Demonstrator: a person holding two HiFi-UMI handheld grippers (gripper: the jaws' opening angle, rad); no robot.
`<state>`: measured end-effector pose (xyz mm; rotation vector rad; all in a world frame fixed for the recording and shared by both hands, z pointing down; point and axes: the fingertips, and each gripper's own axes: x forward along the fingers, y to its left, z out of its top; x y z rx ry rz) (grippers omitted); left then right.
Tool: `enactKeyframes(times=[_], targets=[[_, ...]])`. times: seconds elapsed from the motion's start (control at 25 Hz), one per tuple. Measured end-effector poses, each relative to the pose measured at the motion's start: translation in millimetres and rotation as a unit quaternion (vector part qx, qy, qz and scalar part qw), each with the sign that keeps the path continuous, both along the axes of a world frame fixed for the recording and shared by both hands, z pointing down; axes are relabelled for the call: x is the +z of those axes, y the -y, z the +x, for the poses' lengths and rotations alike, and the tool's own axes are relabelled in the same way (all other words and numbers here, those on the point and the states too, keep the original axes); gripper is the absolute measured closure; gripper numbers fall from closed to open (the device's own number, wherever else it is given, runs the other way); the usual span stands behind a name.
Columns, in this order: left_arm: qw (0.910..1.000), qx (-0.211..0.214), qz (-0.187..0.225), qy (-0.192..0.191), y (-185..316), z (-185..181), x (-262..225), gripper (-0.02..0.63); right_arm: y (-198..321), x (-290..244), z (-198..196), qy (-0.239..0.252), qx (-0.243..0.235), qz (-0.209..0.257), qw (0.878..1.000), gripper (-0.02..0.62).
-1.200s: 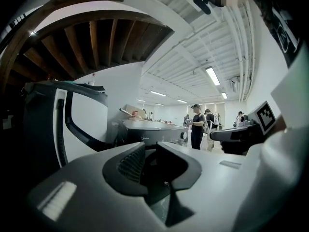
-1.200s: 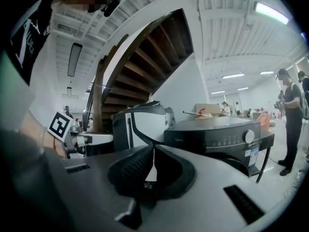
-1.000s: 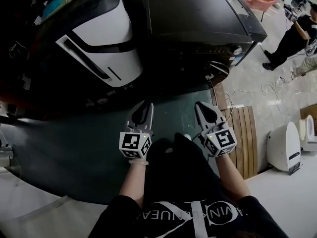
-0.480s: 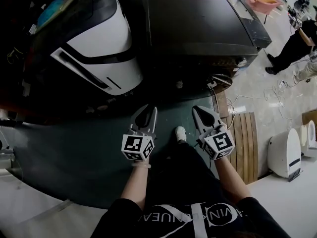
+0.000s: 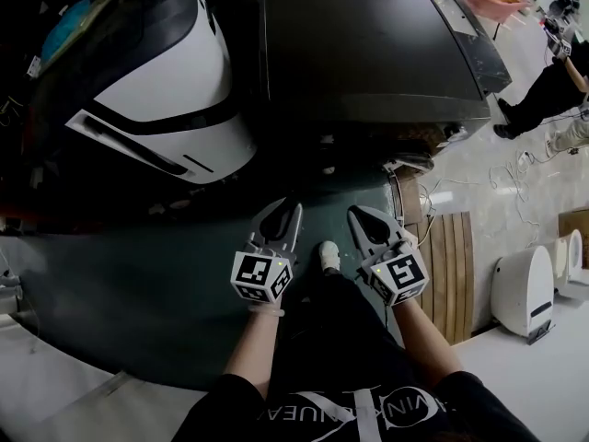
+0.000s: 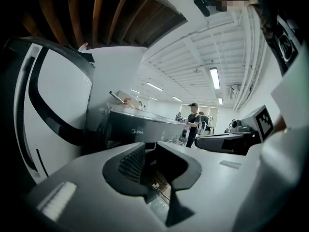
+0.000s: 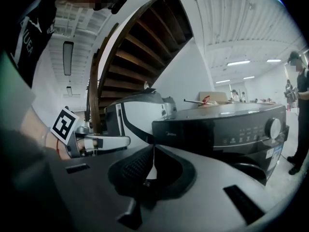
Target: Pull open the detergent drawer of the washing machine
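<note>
Nothing gripped in the left gripper [image 6: 150, 148]: jaws parted by a narrow gap, only the room beyond showing through. Nothing in the right gripper [image 7: 153, 149] either: tips pressed together, a thin sliver of light below them. Both held side by side, low before the body, either side of a white shoe [image 5: 329, 254] on the dark green floor mat [image 5: 138, 284], aimed roughly level at the appliances ahead.

Straight in front, well apart from both sets of tips: the dark grey Midea washing machine [image 5: 368, 44], its top flat and bare in the head view. Beside it, on the left gripper's side: a white-and-black appliance [image 5: 166, 81].

Across the machine's front, in the right gripper view: a control panel [image 7: 241, 135] with a round knob [image 7: 273, 128] at its right end and a row of small buttons beside that. Detergent drawer [image 7: 181, 137] taken to be the plain left stretch of that panel, by the logo; seam too dim to trace. Lying ahead of the right gripper and slightly above its tips, further across from the left one.

Task barely begun, judging by this: panel front flush, nothing standing proud, no contact anywhere. Still to do: close the distance, open a gripper wide enough, catch the drawer's front edge, draw it straight out.
</note>
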<state>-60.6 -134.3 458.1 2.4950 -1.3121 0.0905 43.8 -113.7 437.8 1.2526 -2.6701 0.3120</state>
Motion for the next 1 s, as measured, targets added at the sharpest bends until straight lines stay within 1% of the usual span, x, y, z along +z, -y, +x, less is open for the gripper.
enactKeyframes(times=[0.4,0.64,0.84,1.0], targets=[[0.9992,-0.002,-0.029,-0.028,41.8,15.8,39.4,0.548,36.8,39.3,-3.0,0.005,-0.008,-0.028,1.0,0.581],[0.9978,-0.009,-0.042,-0.051,60.9,21.3,57.9,0.548,57.3,55.0,-8.0,0.011,-0.011,-0.033,0.999,0.581],[0.9966,-0.001,-0.051,-0.065,77.0,31.2,70.7,0.548,70.9,67.9,-11.0,0.015,-0.008,-0.041,0.999,0.581],[0.9942,-0.01,-0.057,-0.09,91.7,34.7,76.0,0.548,79.1,76.8,-12.4,0.014,-0.008,-0.045,0.999,0.581]])
